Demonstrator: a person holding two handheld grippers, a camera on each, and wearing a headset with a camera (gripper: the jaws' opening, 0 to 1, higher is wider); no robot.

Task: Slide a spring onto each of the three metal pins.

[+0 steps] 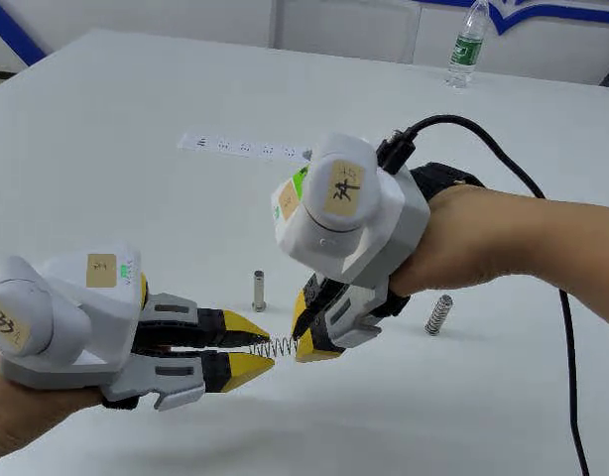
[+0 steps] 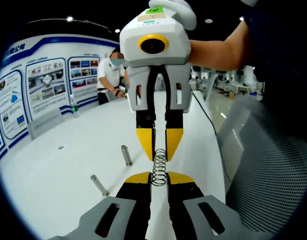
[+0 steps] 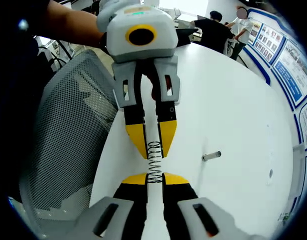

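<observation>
A thin spring [image 1: 282,347] hangs stretched between my two grippers just above the white table [image 1: 136,109]. My left gripper [image 1: 261,353] comes in from the lower left and is shut on one end. My right gripper [image 1: 304,343] reaches down from the right and is shut on the other end. In the left gripper view the spring [image 2: 159,167] runs from my own left gripper [image 2: 159,179] up to the right gripper [image 2: 160,145]. A bare metal pin [image 1: 259,291] stands upright just behind the tips. A second spring [image 1: 438,314] stands to the right, seemingly around a pin.
A white power strip [image 1: 245,149] lies further back on the table, and a water bottle [image 1: 467,45] stands at the far edge. A black cable [image 1: 543,198] trails along the right arm. A mesh chair [image 3: 68,125] sits beside the table, with people [image 3: 218,30] in the background.
</observation>
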